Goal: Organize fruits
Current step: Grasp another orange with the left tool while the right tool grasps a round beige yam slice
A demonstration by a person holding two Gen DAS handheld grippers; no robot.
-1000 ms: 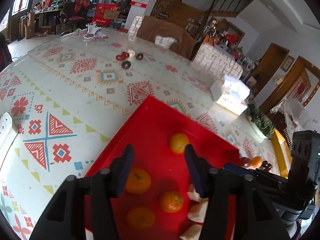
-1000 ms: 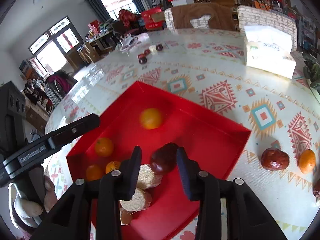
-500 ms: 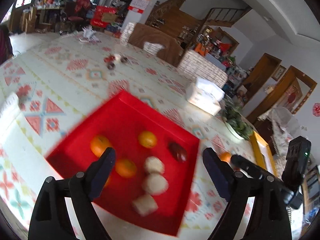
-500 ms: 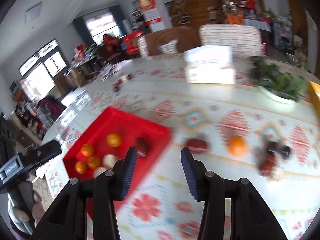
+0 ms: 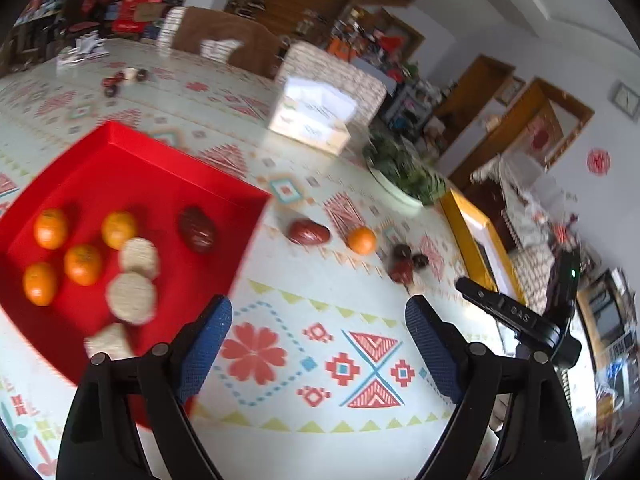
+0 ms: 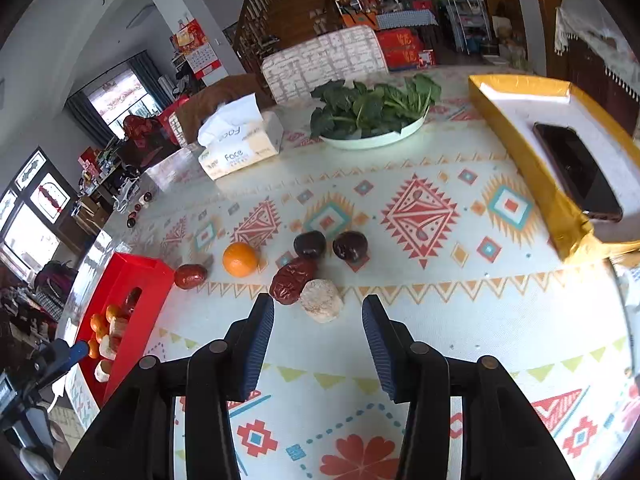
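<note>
Bare tablecloth [image 6: 420,280] lies ahead, with loose fruit [image 6: 294,274] clustered beyond

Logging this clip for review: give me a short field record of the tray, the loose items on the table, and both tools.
tray: red tray, left of loose fruit
in tray: four oranges, one red date, three pale round cakes
loose on table: orange, three red dates, two dark round fruits, one pale cake
left tool: open, empty
right tool: open, empty, just short of the pale cake

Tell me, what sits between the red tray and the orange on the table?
A dark red date lies between the red tray and the orange, seen from the right wrist.
</note>
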